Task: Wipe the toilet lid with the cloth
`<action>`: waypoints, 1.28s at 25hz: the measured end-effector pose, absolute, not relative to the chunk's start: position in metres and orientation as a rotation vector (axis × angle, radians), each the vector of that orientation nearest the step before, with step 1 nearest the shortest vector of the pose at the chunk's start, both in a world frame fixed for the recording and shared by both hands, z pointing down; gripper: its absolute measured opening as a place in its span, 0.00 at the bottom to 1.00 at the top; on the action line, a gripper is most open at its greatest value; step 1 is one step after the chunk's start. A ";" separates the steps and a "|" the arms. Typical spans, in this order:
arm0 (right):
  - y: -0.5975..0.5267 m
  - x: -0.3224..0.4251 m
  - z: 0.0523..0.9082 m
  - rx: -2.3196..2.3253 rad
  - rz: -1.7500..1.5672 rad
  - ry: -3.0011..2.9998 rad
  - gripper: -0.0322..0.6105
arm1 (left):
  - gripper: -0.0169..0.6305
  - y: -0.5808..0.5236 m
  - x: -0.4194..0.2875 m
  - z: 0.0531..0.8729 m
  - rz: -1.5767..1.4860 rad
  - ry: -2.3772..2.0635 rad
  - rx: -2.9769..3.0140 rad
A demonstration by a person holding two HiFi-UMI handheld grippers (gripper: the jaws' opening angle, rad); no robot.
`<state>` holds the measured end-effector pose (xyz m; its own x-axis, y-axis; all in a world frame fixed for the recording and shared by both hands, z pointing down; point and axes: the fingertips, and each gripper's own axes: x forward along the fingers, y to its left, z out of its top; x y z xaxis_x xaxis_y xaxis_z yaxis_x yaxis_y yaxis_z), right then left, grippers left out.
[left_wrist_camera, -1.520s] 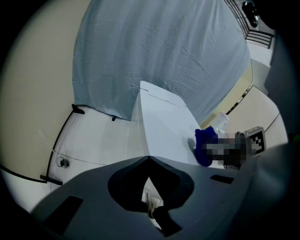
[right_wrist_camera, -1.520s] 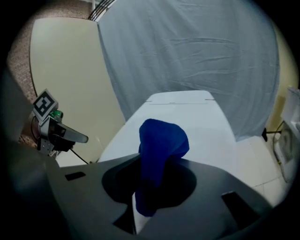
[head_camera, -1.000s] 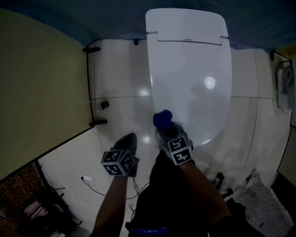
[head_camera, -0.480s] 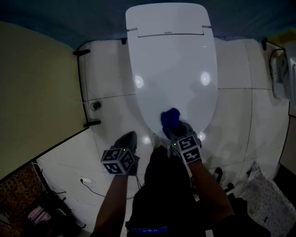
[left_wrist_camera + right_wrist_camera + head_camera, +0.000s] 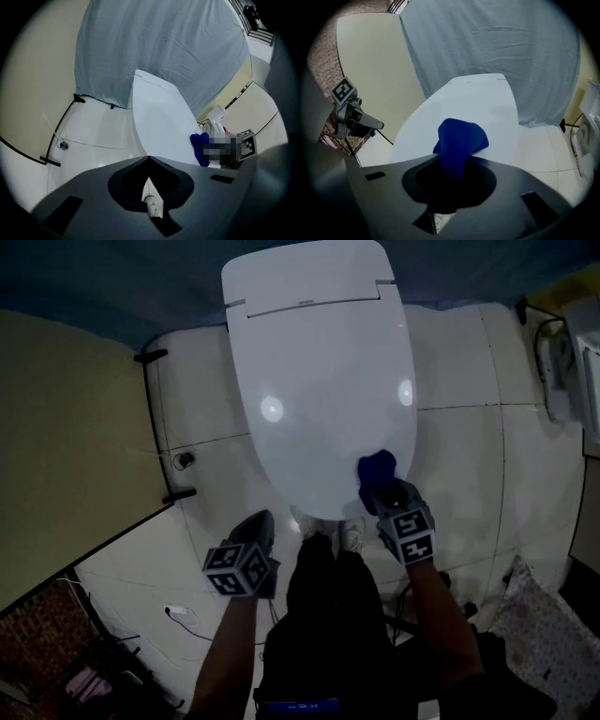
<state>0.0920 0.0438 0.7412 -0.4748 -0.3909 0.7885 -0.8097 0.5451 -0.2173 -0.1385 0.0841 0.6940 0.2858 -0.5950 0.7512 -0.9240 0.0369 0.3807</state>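
The white toilet lid point(image 5: 328, 381) lies closed below me, also seen as a pale oval in the right gripper view point(image 5: 487, 108) and in the left gripper view point(image 5: 159, 131). A bunched blue cloth point(image 5: 377, 468) rests on the lid's front right edge. My right gripper point(image 5: 382, 486) is shut on the cloth point(image 5: 459, 138), which bulges out past the jaws. My left gripper point(image 5: 261, 526) hangs over the floor, left of the bowl's front, jaws shut and holding nothing; its view point(image 5: 149, 160) shows the blue cloth point(image 5: 200, 147) off to the right.
White floor tiles point(image 5: 216, 474) surround the toilet. A beige wall point(image 5: 66, 427) runs along the left with a black pipe fitting point(image 5: 178, 493). A grey curtain point(image 5: 497, 56) hangs behind the toilet. A cable point(image 5: 183, 615) lies on the floor near my legs.
My right gripper has carried the blue cloth from the lid's front left across to its front right edge. The left gripper has stayed where it was.
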 end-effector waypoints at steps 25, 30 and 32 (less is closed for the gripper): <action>0.023 0.199 0.415 1.454 0.586 -2.395 0.15 | 0.03 0.067 -0.126 0.402 0.099 -1.582 1.934; 0.013 0.182 0.305 1.504 0.436 -2.596 0.15 | 0.03 0.060 -0.131 0.292 -0.090 -1.643 2.051; 0.013 0.169 0.266 1.496 0.383 -2.667 0.15 | 0.03 0.061 -0.134 0.253 -0.130 -1.665 2.120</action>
<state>0.1690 0.0133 0.2659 -0.5276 -0.8319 0.1720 -0.8467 0.4986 -0.1860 -0.1340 0.0607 0.2526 0.2713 -0.9431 0.1921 -0.9018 -0.1794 0.3933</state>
